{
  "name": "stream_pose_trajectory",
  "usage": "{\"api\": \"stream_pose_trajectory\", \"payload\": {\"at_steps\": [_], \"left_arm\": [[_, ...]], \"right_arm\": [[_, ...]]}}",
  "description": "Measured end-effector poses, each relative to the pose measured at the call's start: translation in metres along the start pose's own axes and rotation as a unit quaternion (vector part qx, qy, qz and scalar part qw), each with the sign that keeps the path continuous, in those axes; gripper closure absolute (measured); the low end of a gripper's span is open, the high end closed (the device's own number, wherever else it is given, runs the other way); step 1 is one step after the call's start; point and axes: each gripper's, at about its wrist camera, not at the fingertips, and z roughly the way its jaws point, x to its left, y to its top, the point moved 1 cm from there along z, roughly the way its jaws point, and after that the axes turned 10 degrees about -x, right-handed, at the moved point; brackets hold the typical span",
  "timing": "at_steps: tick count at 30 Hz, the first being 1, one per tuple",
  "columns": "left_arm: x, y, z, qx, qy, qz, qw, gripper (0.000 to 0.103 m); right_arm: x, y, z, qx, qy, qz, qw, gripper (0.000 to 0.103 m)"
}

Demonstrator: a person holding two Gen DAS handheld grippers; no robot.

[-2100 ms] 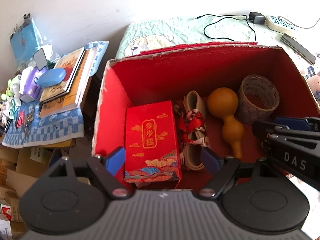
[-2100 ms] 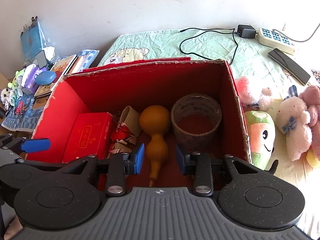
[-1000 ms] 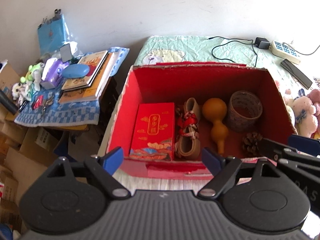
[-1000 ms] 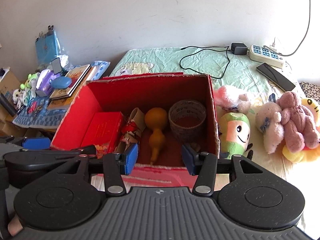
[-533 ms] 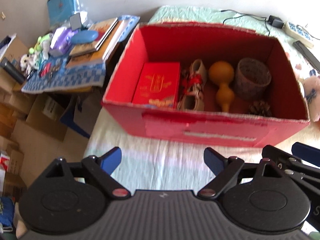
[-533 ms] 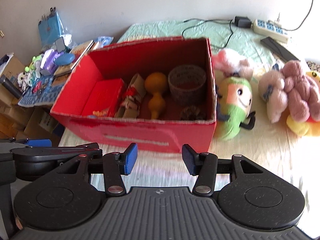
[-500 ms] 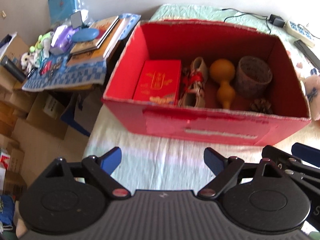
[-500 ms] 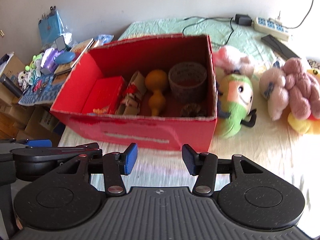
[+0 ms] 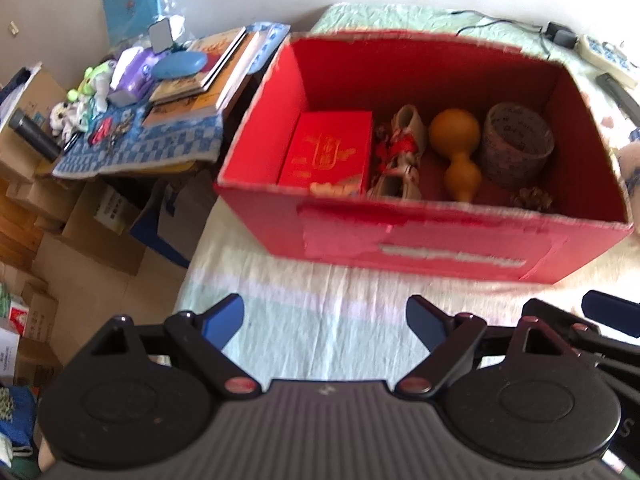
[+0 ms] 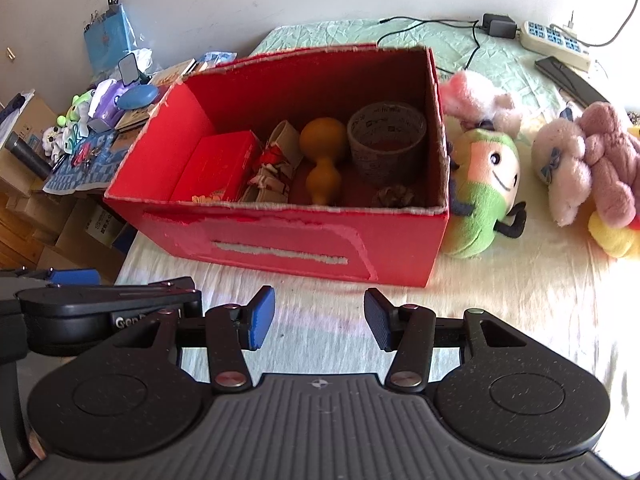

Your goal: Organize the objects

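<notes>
The sorting looked close to done, or paused between items: the red box (image 10: 304, 248) stood on the bed (image 10: 500, 292) with a red packet (image 10: 218, 170) at its left end, a bundle of cloth with red ribbon (image 10: 276, 164) beside it, a gourd (image 10: 323, 152) in the middle, a roll of tape (image 10: 386, 140) toward the right and a pine cone (image 10: 394, 196) at the near right corner. Both tools sat back on the near side of the box, over bare sheet. The left tool (image 9: 324, 322) had its blue pads set wide, closing a little, with nothing between them; the right tool (image 10: 319, 318) stood open and empty too (its gap looked narrower). Both pointed steeply down toward the bed, side by side, the left one's arm showing at the left edge of the right view. If more was to go in, the likely candidates were the soft toys lying right of the box: a green one (image 10: 486, 192) touching its wall and a pink one (image 10: 600, 164) farther right. The next move would probably call for swinging the right tool over to one of them and closing on its soft body.
</notes>
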Motion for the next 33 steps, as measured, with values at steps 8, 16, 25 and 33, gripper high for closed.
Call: {"api": "stream_pose_trajectory", "payload": {"at_steps": [8,16,25,33], "left_arm": [[0.011,0.046,-0.014,-0.065,-0.027,0.015,0.9974,0.013],[0.021,0.065,0.008,-0.076,-0.034,0.031,0.996,0.012],[0.027,0.073,0.031,-0.069,-0.042,0.036,0.9961,0.011],[0.027,0.077,0.045,-0.066,-0.052,0.035,0.9958,0.009]], "right_arm": [[0.01,0.033,-0.014,-0.057,-0.021,0.014,0.998,0.05],[0.017,0.048,0.008,-0.077,-0.045,0.033,0.995,0.044],[0.025,0.053,0.024,-0.089,-0.063,0.031,0.994,0.044],[0.021,0.057,0.041,-0.091,-0.077,0.038,0.992,0.044]]}}
